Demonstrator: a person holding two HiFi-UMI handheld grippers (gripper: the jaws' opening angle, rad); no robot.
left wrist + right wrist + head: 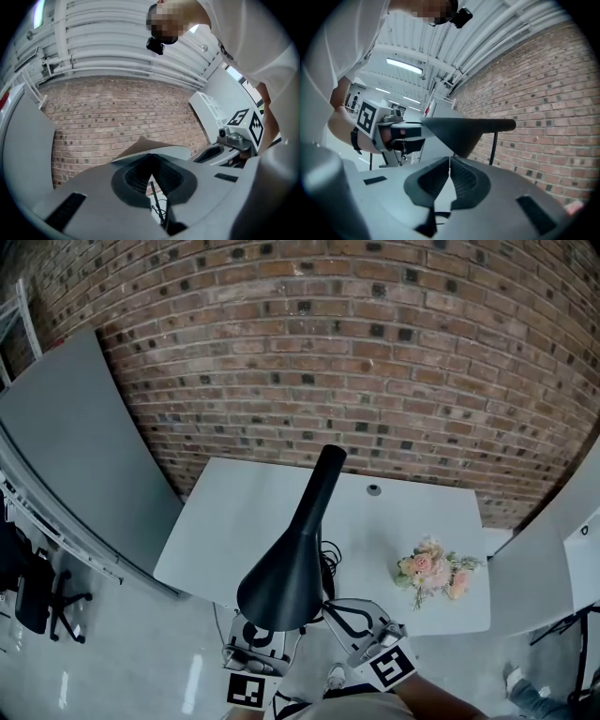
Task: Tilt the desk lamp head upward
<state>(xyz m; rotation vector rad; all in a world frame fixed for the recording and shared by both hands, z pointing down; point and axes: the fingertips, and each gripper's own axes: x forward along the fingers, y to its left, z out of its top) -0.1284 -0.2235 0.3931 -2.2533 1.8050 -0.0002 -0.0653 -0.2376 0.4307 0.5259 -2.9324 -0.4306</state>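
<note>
The black lamp head (pixel 286 577) hangs over the near edge of a white table (pixel 234 512), just ahead of the person. From the head view its long axis runs away from the person: the wide mouth is the near end and the narrow neck reaches toward the brick wall (pixel 375 352), leaning slightly right. In the right gripper view the head lies about level, with the wide end on the left and the narrow end on the right. A thin stem (pixel 494 147) drops from near that narrow end.

The left gripper (pixel 412 132) sits at the rim of the wide end, its jaws brought together. I cannot tell whether they pinch the rim or only press against it. The right gripper (pixel 450 161) is just beside and below the lamp head, apart from it, with its jaws also together and nothing between them.

A black cable (pixel 328 559) lies looped on the table under the lamp. A small bunch of pink and cream flowers (pixel 433 570) lies to the right, well apart from it. A round grommet (pixel 374 489) sits near the table's far edge.

The table stands against the brick wall. A grey partition panel (pixel 75 456) is on the left, with a black office chair (pixel 37 601) beyond it on a glossy pale floor (pixel 122 652). A strip light (pixel 405 65) is on overhead.
</note>
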